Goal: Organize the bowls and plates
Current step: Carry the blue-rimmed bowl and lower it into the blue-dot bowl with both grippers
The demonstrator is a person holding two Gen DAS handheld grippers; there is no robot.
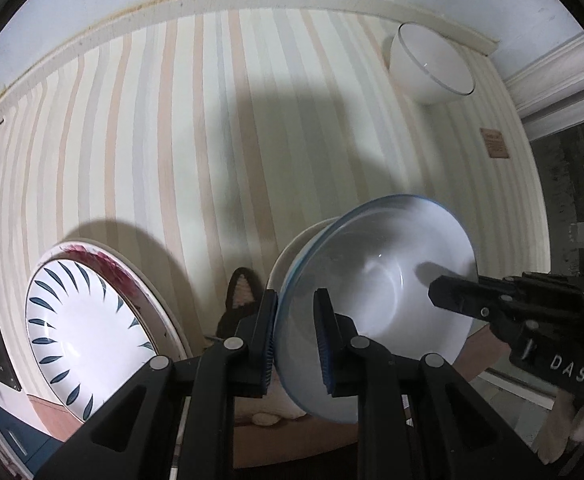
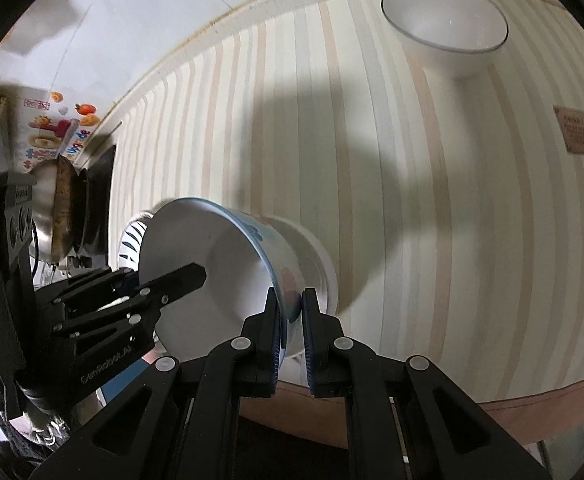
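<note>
Two grippers share one bowl above a striped tablecloth (image 1: 196,128) that fills most of both views, its pale cream, peach and grey bands running away toward the wall. On the cloth at the left of the left wrist view lies the biggest dish, a white plate with dark blue leaf marks (image 1: 80,336), stacked on another plate whose reddish rim peeks out behind it. Next in size, the blue-rimmed bowl (image 1: 379,300) hangs tilted above the near edge of the table, white inside, a painted pattern on its outer wall. The left gripper (image 1: 295,340) is clamped on its rim, one pad inside and one outside. The right gripper (image 2: 291,320) pinches the opposite side of the rim the same way, jaws closed tight on the wall. Well apart, at the far right of the cloth, a plain white bowl (image 2: 445,28) sits upright. Nearby a small brown label (image 2: 579,130) lies flat on the cloth.
</note>
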